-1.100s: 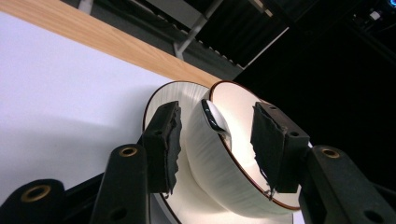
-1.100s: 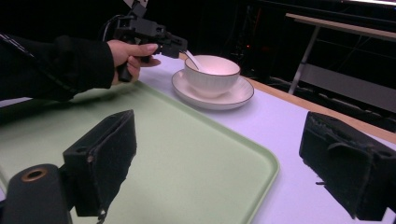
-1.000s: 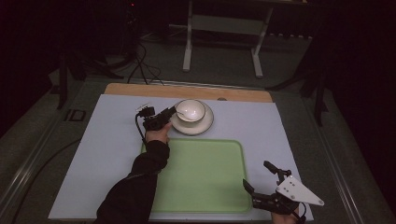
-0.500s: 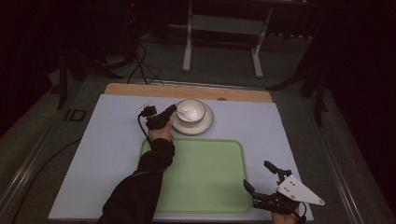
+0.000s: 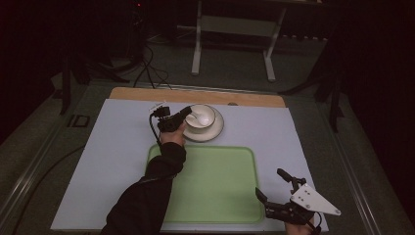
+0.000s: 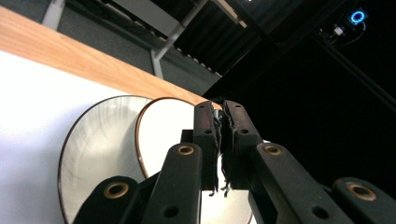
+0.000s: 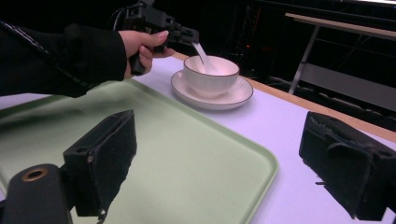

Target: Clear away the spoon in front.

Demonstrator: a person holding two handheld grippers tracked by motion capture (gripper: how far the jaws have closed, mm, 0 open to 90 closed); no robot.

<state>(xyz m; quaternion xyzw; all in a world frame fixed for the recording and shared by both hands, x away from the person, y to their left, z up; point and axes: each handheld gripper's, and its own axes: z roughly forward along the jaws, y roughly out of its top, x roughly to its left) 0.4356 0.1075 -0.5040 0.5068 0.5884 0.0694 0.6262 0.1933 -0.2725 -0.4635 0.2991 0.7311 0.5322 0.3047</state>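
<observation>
High view: a white table sheet (image 5: 112, 161) covers the tabletop, leaving a wooden strip (image 5: 195, 95) exposed along its far edge. A white bowl (image 5: 201, 119) stands on a white saucer (image 5: 218, 129) near that far edge, about midway across; both are dark-rimmed. The left gripper (image 5: 187, 112) reaches over the bowl's near-left rim, its jaws having just been closing and now clamped on the handle of a white spoon (image 5: 201, 118), whose scoop lies inside the bowl. In the right gripper view the spoon handle (image 7: 201, 52) slants up from the bowl (image 7: 210, 77) into the left gripper (image 7: 189, 36). In the left gripper view the jaws stand pressed together above the bowl (image 6: 168, 135) and saucer (image 6: 98, 149). A pale green tray (image 5: 215, 181), bare, lies just nearer than the saucer, apart from it; the person's dark sleeve (image 5: 151, 191) crosses its left corner. The right gripper (image 5: 274, 188) rests at the tray's near-right corner, jaws spread wide with nothing between them. Open sheet extends left and right of the tray; beyond the table, a metal stand (image 5: 235, 29) and cables (image 5: 147, 63) occupy the dark floor.
</observation>
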